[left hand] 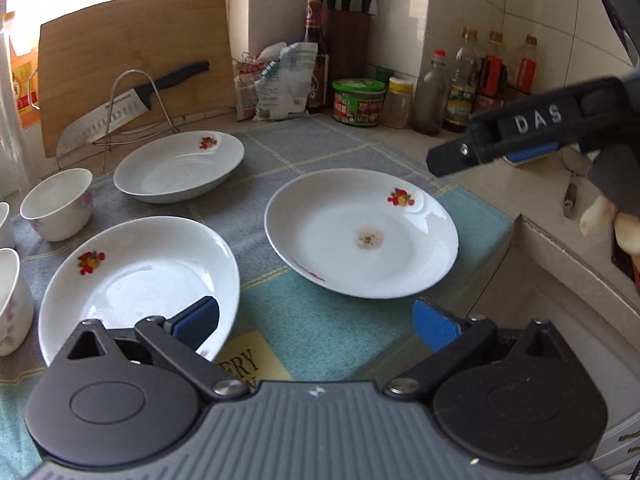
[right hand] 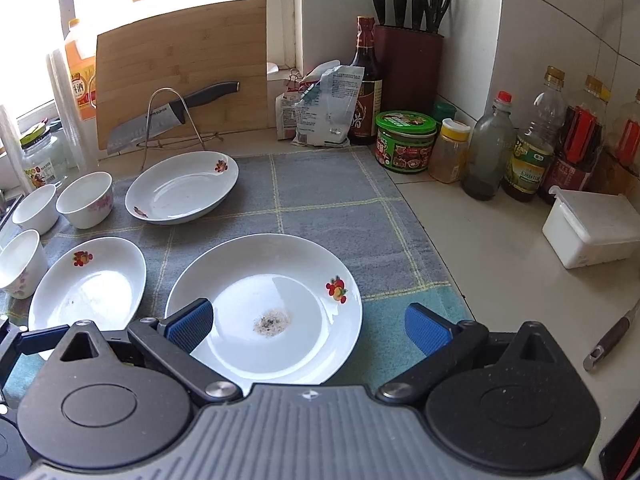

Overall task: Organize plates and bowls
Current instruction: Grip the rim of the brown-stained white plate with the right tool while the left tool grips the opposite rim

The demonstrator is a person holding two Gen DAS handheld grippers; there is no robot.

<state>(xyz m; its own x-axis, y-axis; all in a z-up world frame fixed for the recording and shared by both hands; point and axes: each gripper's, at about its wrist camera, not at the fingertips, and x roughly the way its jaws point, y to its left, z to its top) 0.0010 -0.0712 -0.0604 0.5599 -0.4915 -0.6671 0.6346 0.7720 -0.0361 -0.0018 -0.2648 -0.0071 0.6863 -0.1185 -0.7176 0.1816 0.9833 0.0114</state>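
Both the left gripper [left hand: 316, 326] and right gripper [right hand: 310, 324] hover empty, fingers spread wide apart. The stained white plate with a fruit motif [right hand: 264, 308] lies flat on the grey-and-teal checked cloth [right hand: 332, 196], directly under the right gripper. To start a stack, I would pinch its rim at 3 o'clock, lift level, then carry it toward the clean white plate [right hand: 86, 284] at 9 o'clock.
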